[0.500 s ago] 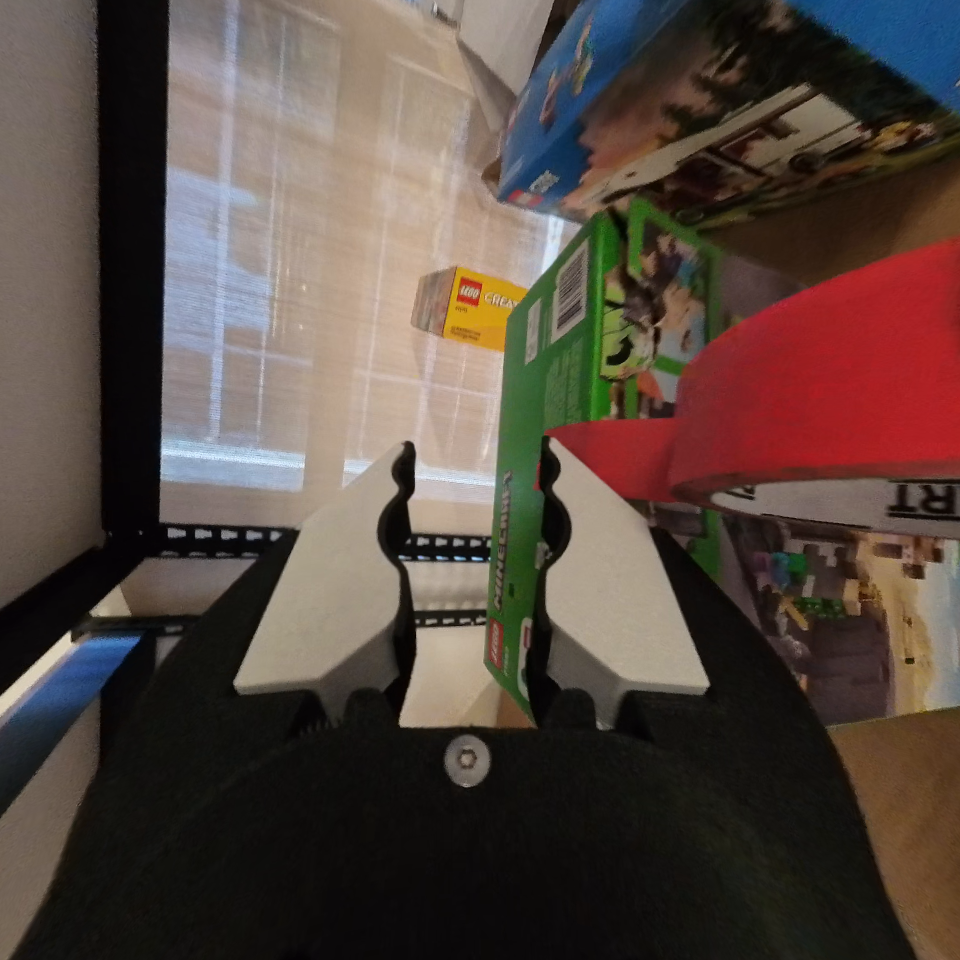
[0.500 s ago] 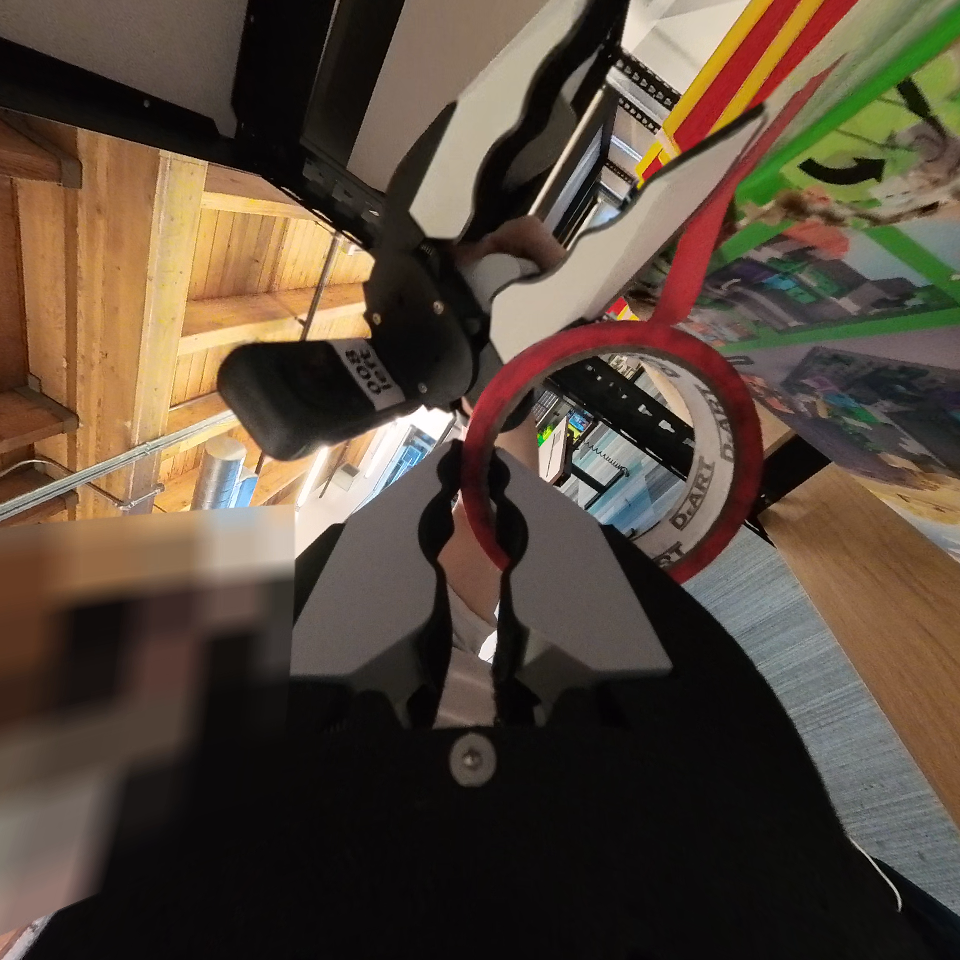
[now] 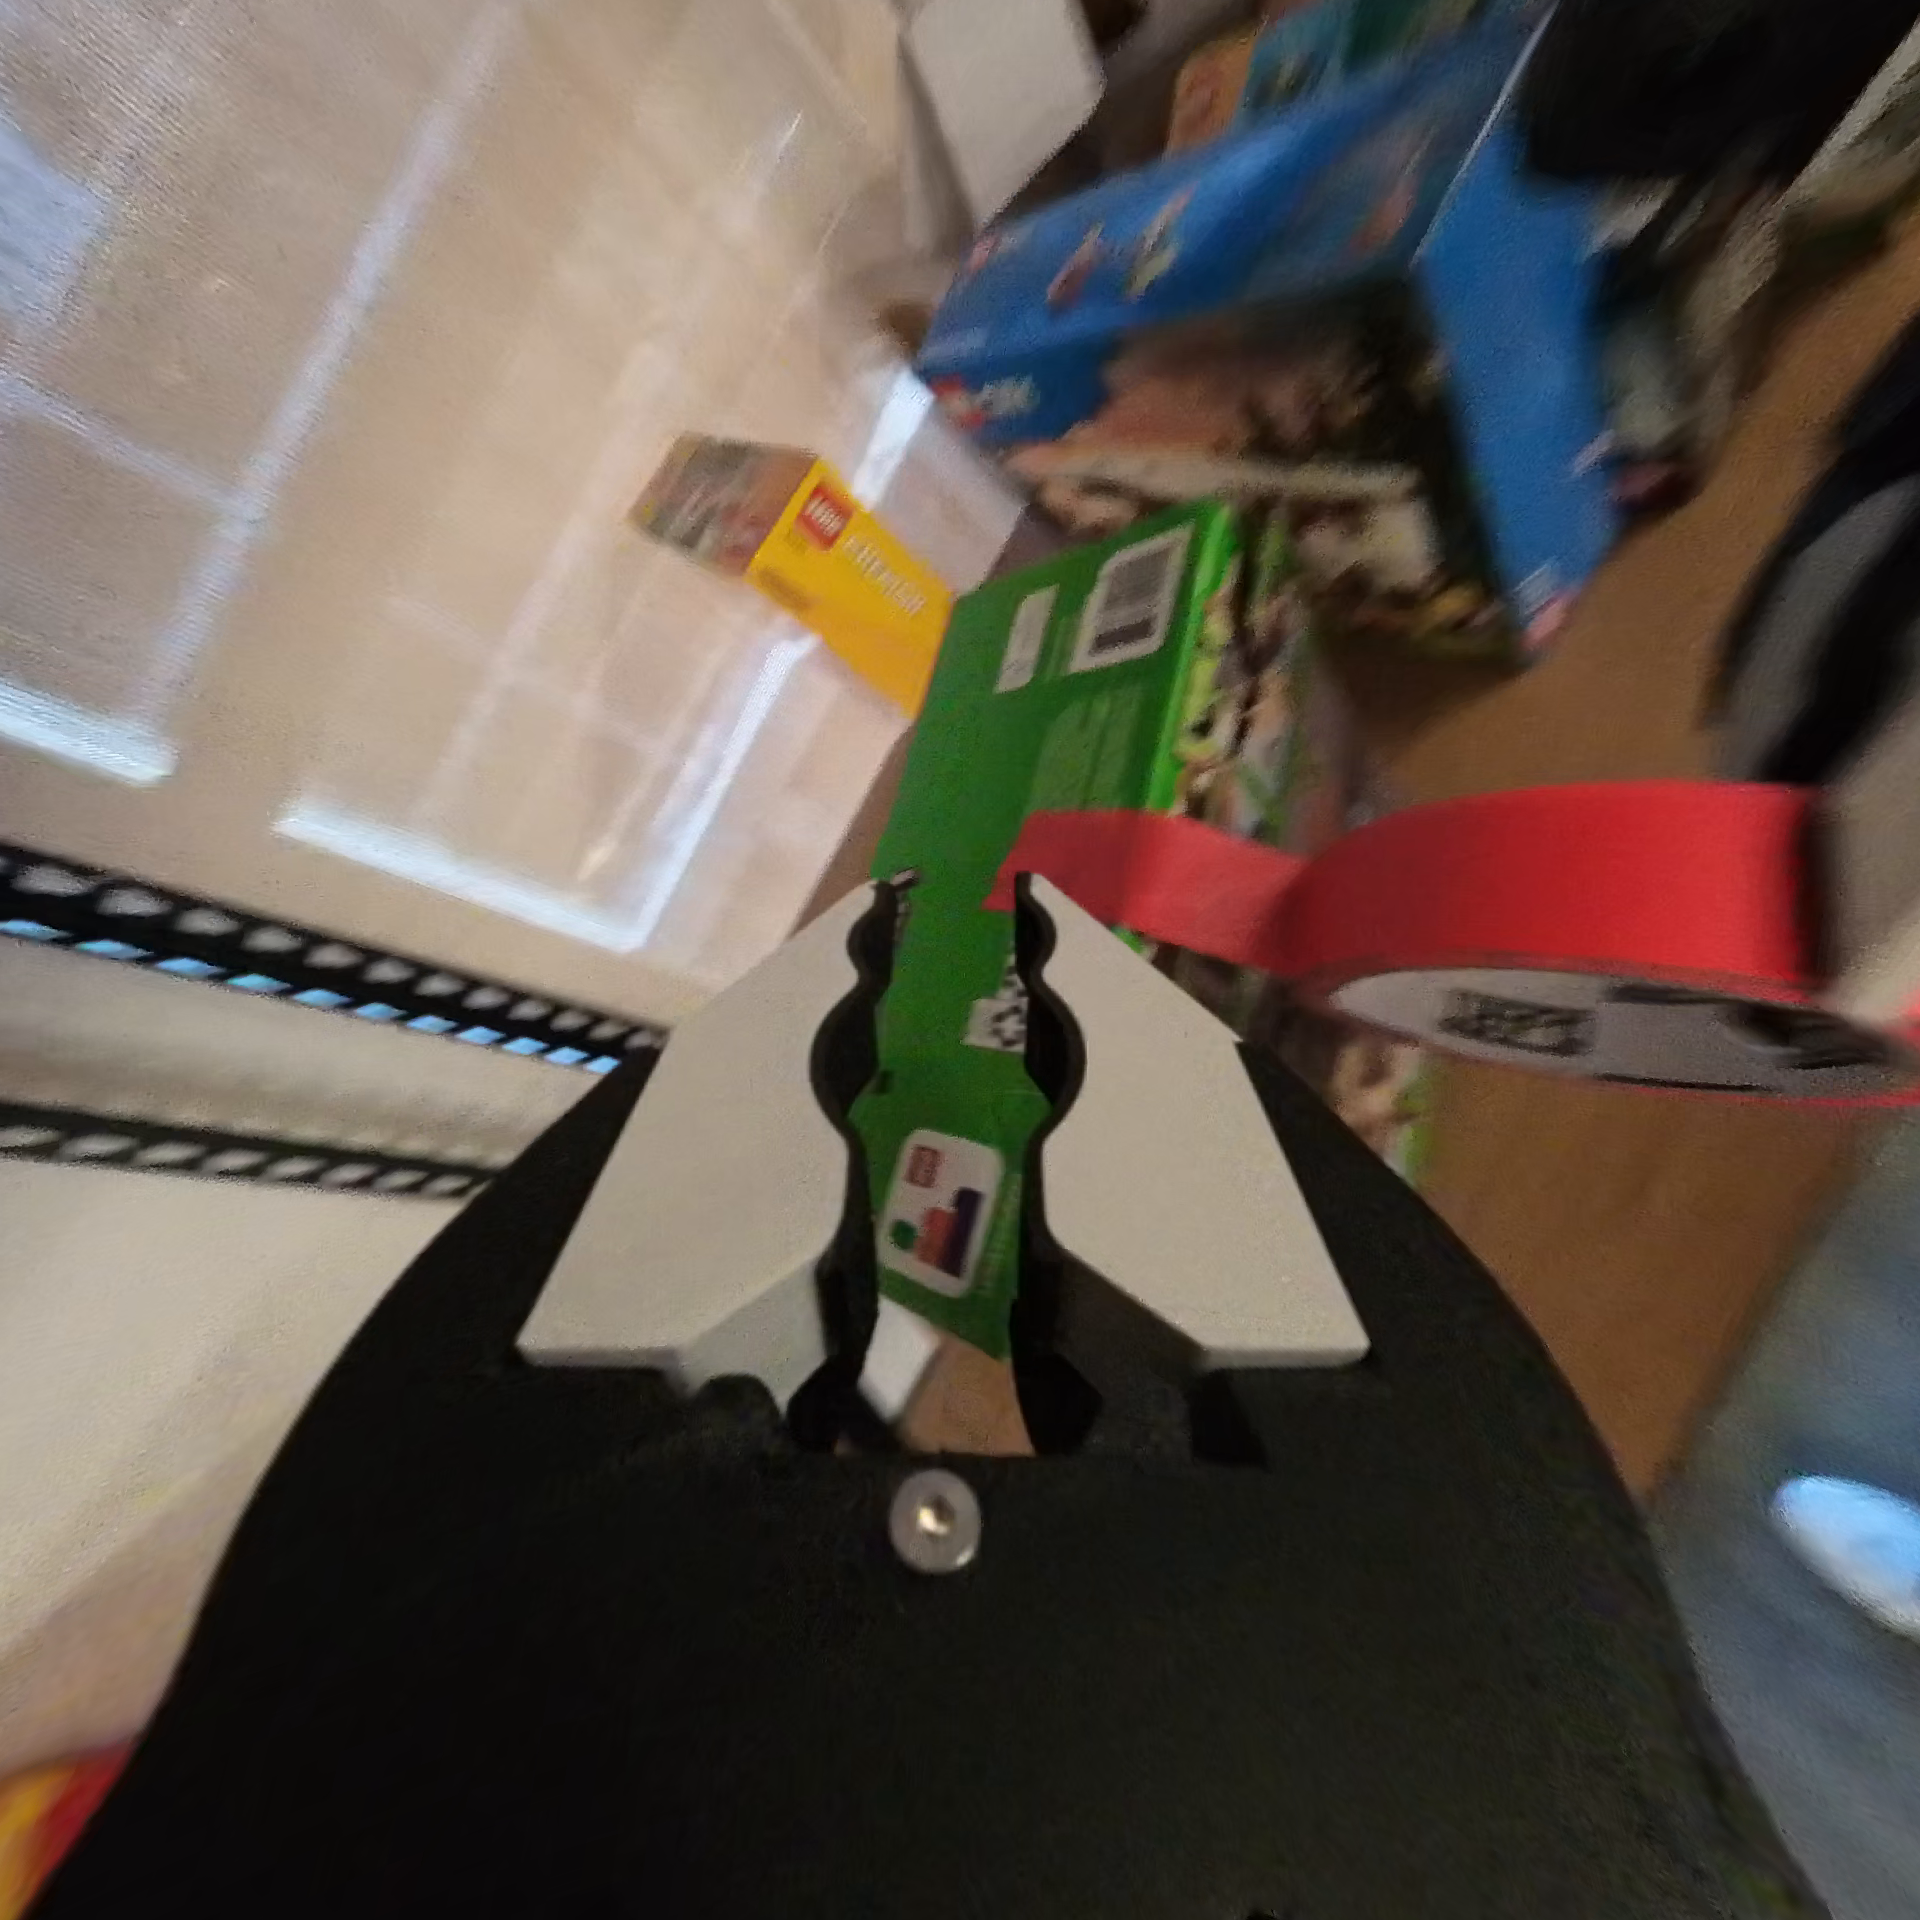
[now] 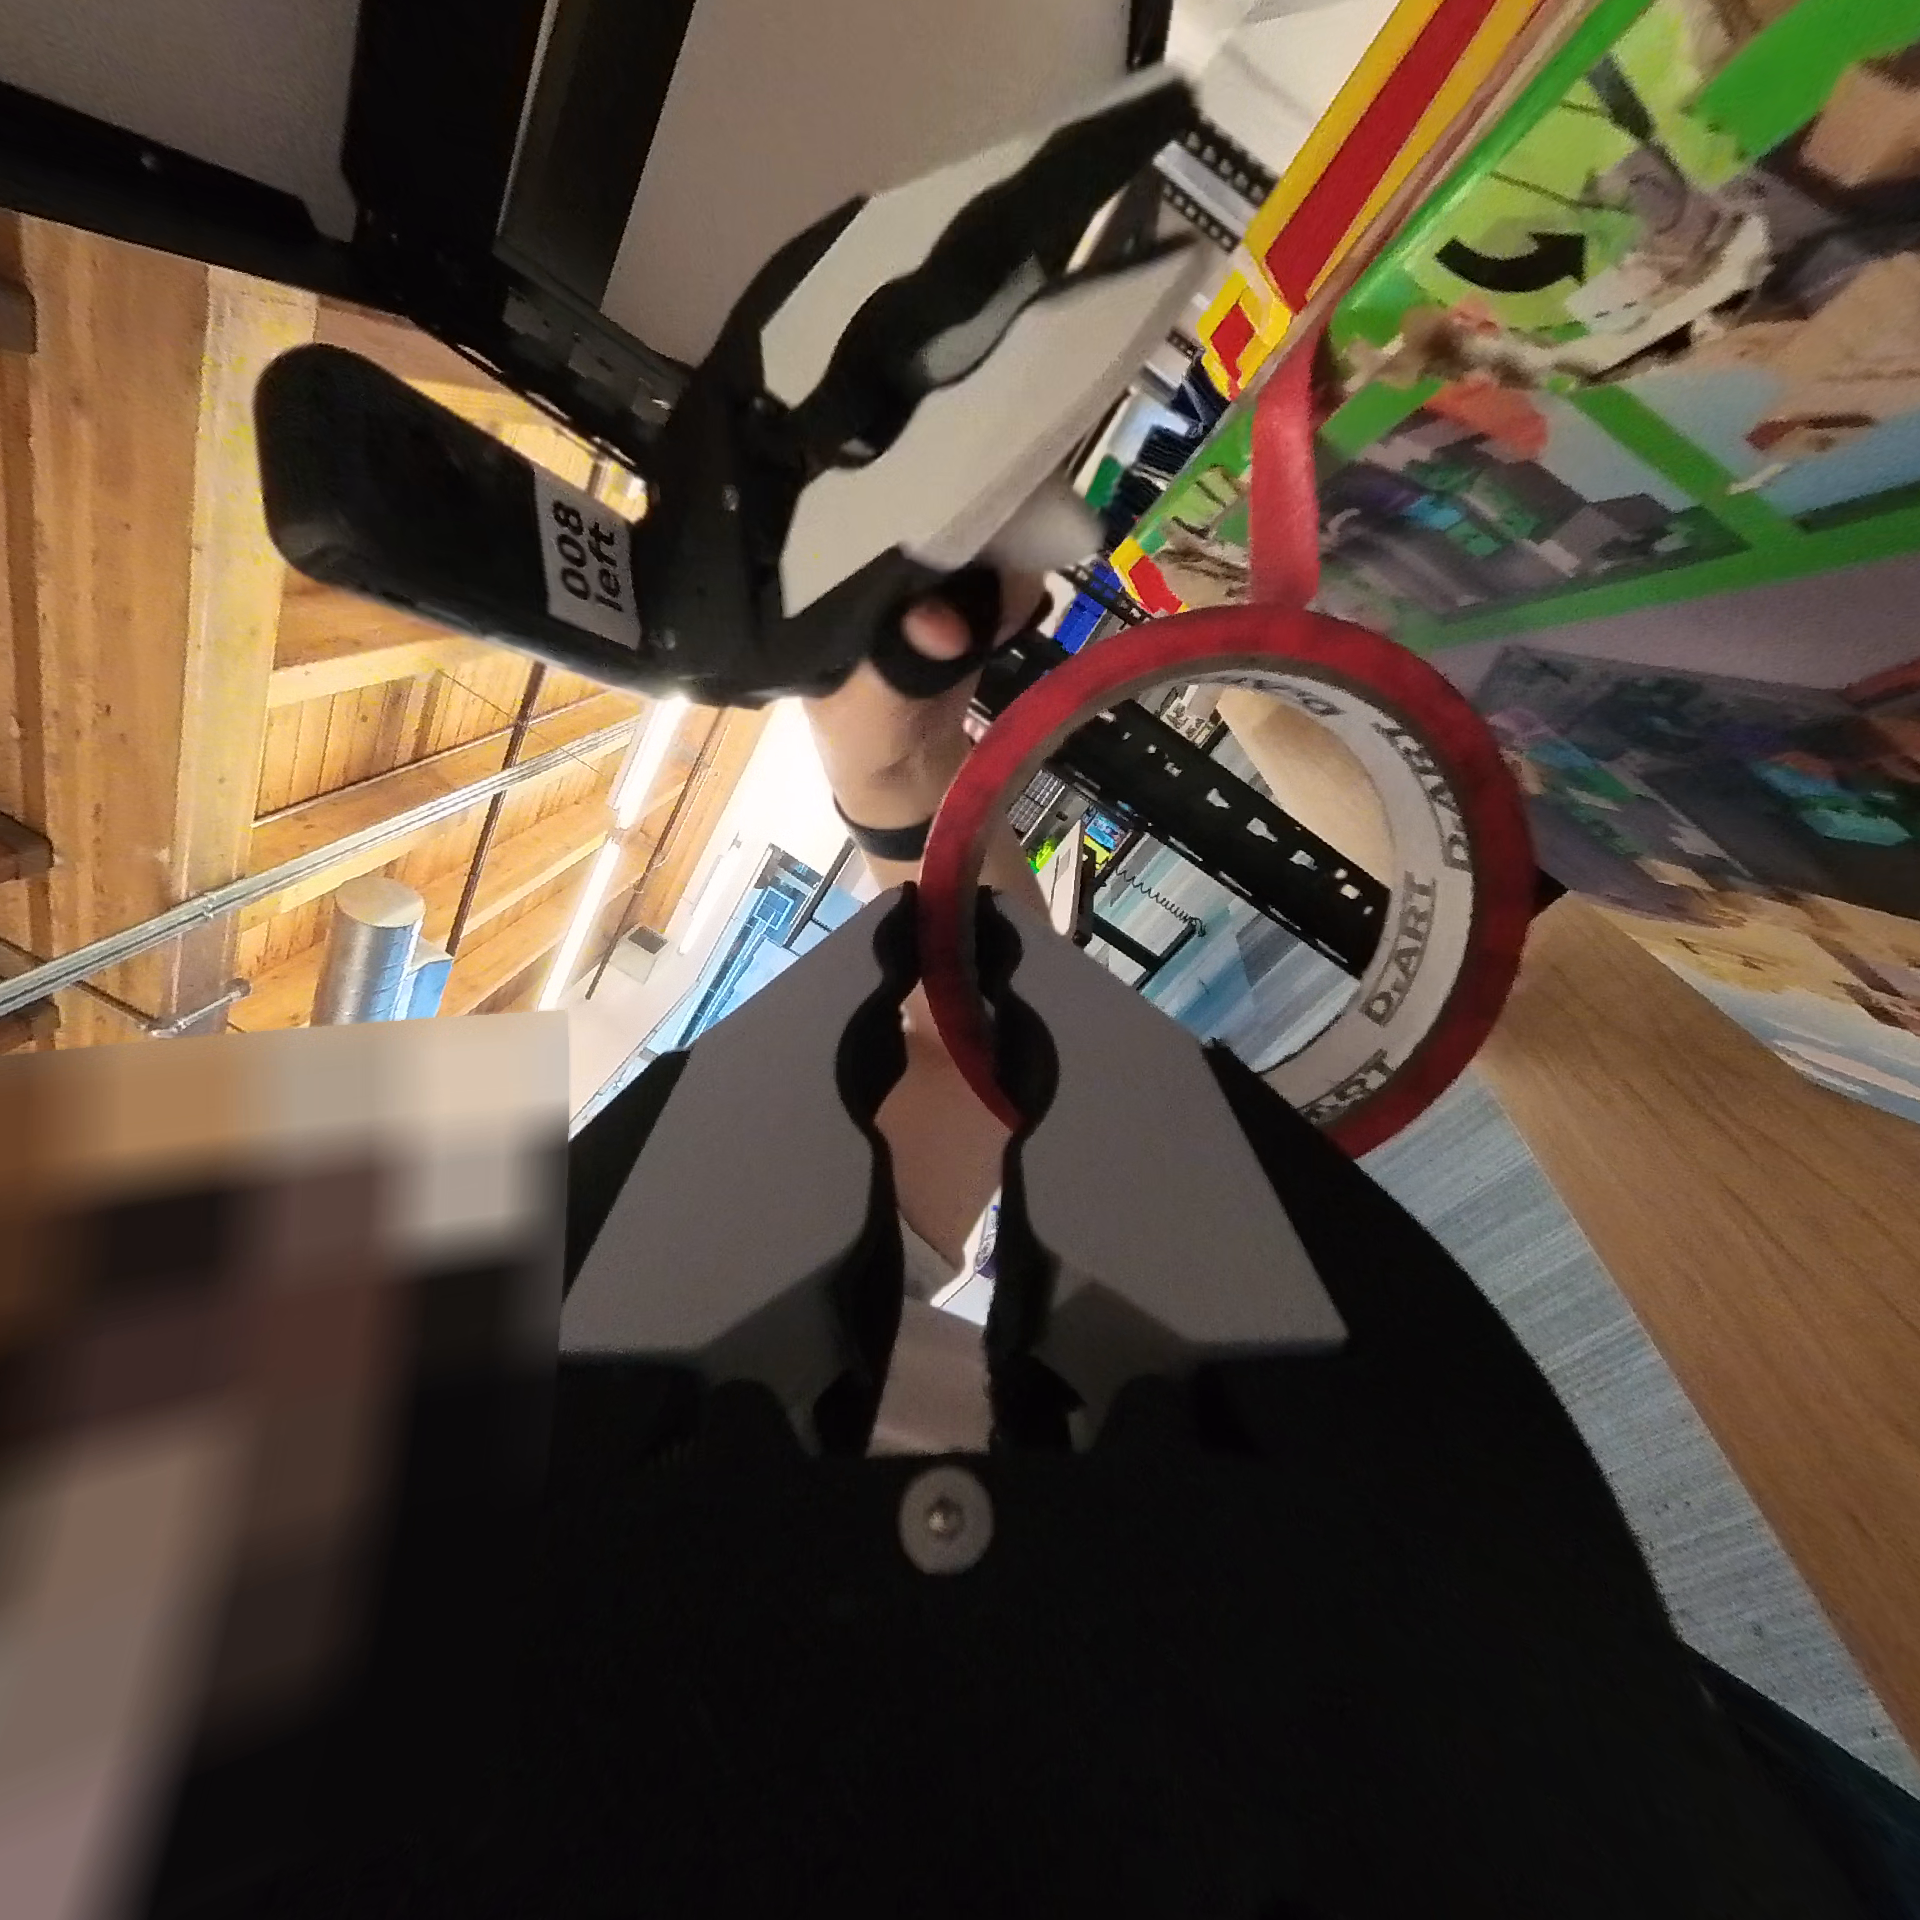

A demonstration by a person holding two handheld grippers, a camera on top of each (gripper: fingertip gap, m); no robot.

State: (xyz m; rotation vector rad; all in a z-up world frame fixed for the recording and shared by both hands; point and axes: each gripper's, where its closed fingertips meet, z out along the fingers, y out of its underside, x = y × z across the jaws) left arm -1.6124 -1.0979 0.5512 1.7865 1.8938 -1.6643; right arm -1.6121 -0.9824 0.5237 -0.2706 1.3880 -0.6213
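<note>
Red tape roll (image 4: 1226, 883) hangs in the air just off a green toy box (image 4: 1621, 436), w/ a strip of tape (image 4: 1283, 488) pulled out from the roll up to the box face. Same roll shows edge-on at the right of the left wrist view (image 3: 1558, 914), white core visible, its strip (image 3: 1132, 862) running over to the tip of that view's right finger.

Right gripper (image 4: 948, 914) is clenched on the roll: the rim sits between the two tips, one finger (image 4: 1101, 1143) inside the ring, other outside.

Left gripper (image 3: 956, 894) has a narrow gap between its fingers, green box (image 3: 1039, 790) visible through it; strip end touches the right fingertip, but can't tell if it's actually pinched. In the right wrist view the left gripper (image 4: 1164, 177) is above and beyond the roll, blurred, w/ a person's hand (image 4: 914, 665) on its black handle.

Around: blue toy box (image 3: 1247, 270) lying tilted above the green one, small yellow toy box (image 3: 831, 592) farther back, all on a wood tabletop (image 4: 1714, 1226). Black perforated shelf rails (image 3: 312, 977) at left, pale blind-covered window behind. Wood ceiling beams in the right wrist view; grey carpet (image 4: 1538, 1403) beside the table edge.
</note>
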